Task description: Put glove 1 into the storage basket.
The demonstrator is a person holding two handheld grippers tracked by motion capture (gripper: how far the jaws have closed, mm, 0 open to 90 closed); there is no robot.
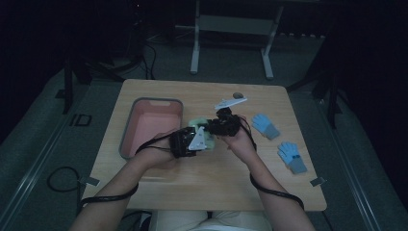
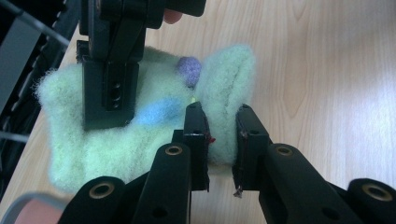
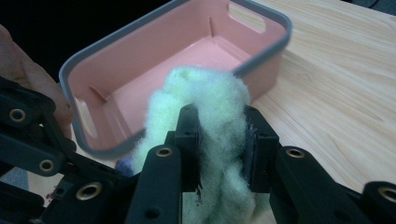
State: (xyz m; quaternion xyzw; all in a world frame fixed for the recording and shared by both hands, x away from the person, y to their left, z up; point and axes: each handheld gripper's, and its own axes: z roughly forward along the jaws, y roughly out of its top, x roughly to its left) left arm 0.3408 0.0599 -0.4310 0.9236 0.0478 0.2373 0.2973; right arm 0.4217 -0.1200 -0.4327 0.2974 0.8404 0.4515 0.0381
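Dim floor and dark table legs are surrounding a light wooden table (image 1: 159,180), where a person is working with a gripper in each hand. Both grippers are clenching one pale green fuzzy glove (image 2: 140,135) above the middle of the table, just right of a pink bin (image 1: 126,139). The left gripper (image 2: 219,135) is pinching a raised fold at the glove's right side, and the right gripper (image 3: 222,140) is pinching a bunched-up part of the same glove — its other jaw end is showing in the left gripper view, pressing on the fleece near a blue spot (image 2: 159,112) and a purple spot (image 2: 189,71). Crumpled as it is, the glove is giving no clear long axis or pointing direction. The bin, grey-rimmed with handle slots, is lying empty. Two blue gloves (image 1: 265,125) (image 1: 291,156) are resting flat on the table's right side — apart from each other, cuffs toward the near right corner.
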